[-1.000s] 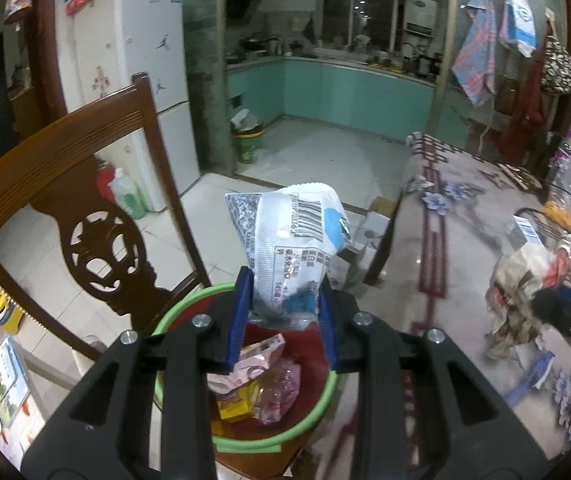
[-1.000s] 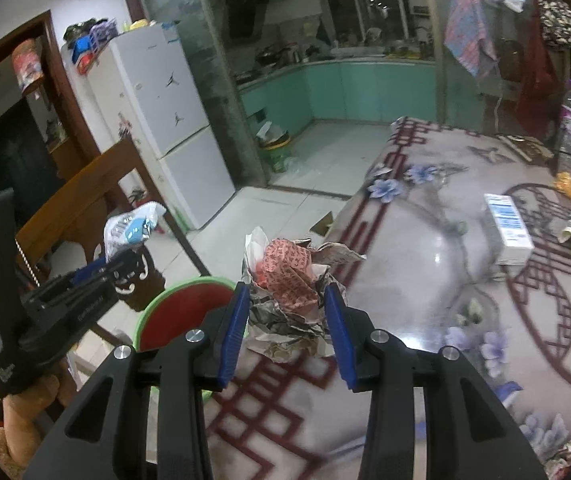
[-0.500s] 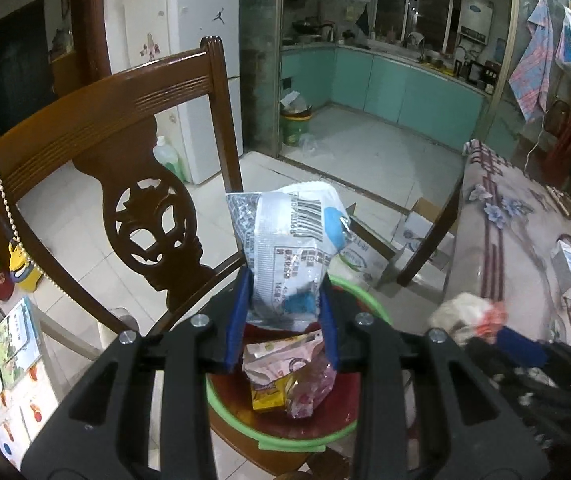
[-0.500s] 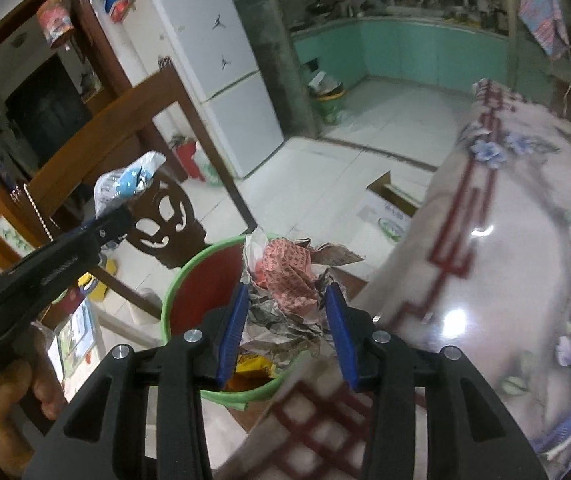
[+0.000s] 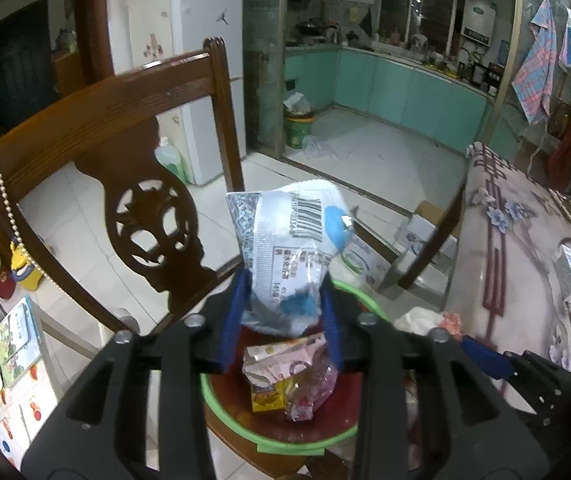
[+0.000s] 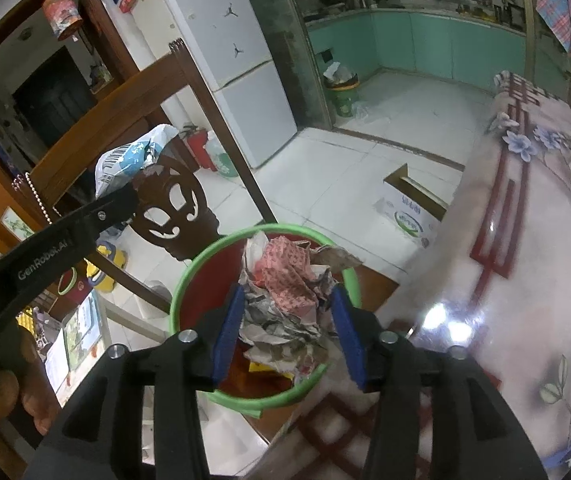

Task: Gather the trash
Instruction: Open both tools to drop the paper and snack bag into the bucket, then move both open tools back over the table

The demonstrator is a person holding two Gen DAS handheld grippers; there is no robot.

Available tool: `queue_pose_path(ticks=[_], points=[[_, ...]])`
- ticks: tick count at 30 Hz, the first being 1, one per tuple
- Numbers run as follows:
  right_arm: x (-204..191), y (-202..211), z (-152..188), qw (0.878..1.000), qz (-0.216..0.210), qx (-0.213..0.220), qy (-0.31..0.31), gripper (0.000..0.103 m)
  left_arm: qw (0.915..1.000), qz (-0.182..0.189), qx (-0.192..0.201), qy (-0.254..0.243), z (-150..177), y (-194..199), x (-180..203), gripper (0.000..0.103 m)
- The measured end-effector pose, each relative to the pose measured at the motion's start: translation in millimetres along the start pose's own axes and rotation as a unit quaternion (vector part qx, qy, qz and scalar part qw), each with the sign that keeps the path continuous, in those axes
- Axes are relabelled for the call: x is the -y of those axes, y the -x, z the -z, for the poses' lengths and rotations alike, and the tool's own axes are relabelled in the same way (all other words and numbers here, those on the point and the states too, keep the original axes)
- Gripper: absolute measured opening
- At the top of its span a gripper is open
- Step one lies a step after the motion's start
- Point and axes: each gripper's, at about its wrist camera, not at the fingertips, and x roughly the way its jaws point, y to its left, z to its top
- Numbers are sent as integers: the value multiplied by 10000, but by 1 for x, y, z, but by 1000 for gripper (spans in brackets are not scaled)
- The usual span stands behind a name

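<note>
In the left wrist view, the left gripper (image 5: 283, 312) sits low in the centre with its jaws opening around a white and blue plastic wrapper (image 5: 291, 254), which stands between the blue pads above the green-rimmed red basin (image 5: 305, 438) on the wooden chair (image 5: 97, 120); whether the pads still press it, I cannot tell. In the right wrist view, the right gripper (image 6: 287, 328) is at lower centre, jaws opening around a crumpled paper wad (image 6: 289, 292) over the same basin (image 6: 189, 280), beside the floral table (image 6: 525, 280) at right.

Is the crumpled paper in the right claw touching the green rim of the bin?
Cannot tell. In the right wrist view the crumpled paper overlaps the bin, with no visible gap or contact.
</note>
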Motion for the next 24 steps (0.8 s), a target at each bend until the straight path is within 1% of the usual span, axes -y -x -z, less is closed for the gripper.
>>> queue_pose_path(ticks=[1,4,8,10,12,15,17,18,20,22,23,24], points=[[-1,0,-1,10000,2,8,22,51,10000,-38,49,35,-1,2,-1,47],[-2,2,0,9999,141,49,65,55,9998,-110,83,115,-1,2,-3,52],[6,14,7,9996,237,130,4,55,9998,-53,39,172,0,0,-1,54],[17,29,13,9993,322,177,-95,55,9999,24,30,95,-1,1,6,54],[30,47,20,9986,445,225,-198,55,9998,168,-11,-68,1,1,20,54],[60,86,35,9962,692,354,-397,56,9988,351,-39,-335,3,3,43,54],[87,119,48,9929,949,431,-577,57,9975,486,-24,-506,4,7,61,55],[97,131,54,9914,1037,462,-648,59,9968,570,-17,-556,4,9,68,57],[131,167,67,9859,1360,501,-834,60,9948,788,12,-646,5,15,85,59],[162,200,79,9780,1795,522,-924,61,9927,964,37,-726,7,20,99,59],[182,222,84,9711,2093,574,-994,63,9907,1111,46,-779,9,24,110,60],[199,237,88,9660,2280,582,-1068,75,9886,1246,54,-841,10,28,121,61]])
